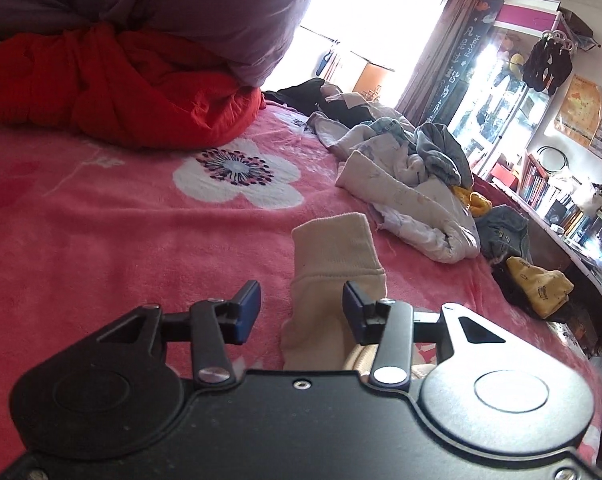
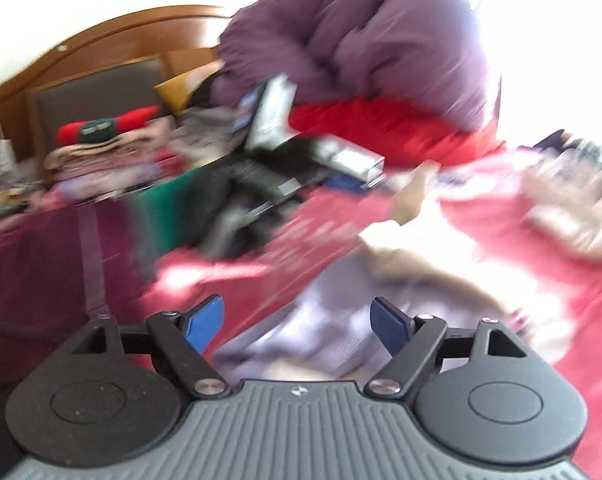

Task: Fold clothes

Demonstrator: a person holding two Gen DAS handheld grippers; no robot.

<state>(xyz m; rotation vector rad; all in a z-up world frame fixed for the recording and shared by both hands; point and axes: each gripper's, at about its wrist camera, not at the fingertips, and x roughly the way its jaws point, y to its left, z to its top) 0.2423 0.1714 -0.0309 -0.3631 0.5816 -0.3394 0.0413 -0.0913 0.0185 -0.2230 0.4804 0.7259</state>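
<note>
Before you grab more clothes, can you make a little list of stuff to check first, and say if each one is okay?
1. Left gripper let go: ok, the pads do not press the cream sock.
2. Right gripper empty: ok, jaws wide, nothing held.
3. Sock resting on the pink blanket: ok.
4. Sock folded neatly: cannot tell.
5. More laundry waiting: ok, a crumpled clothes pile lies beyond.
6. Right view sharp: not ok, blurred.

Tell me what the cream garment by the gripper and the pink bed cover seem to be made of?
Cream garment: likely a soft cotton-type knit, matte, with a stitched seam across it. Pink bed cover: looks like plush fleece, going by its fuzzy nap and printed white flower; the exact fibre cannot be told.
</note>
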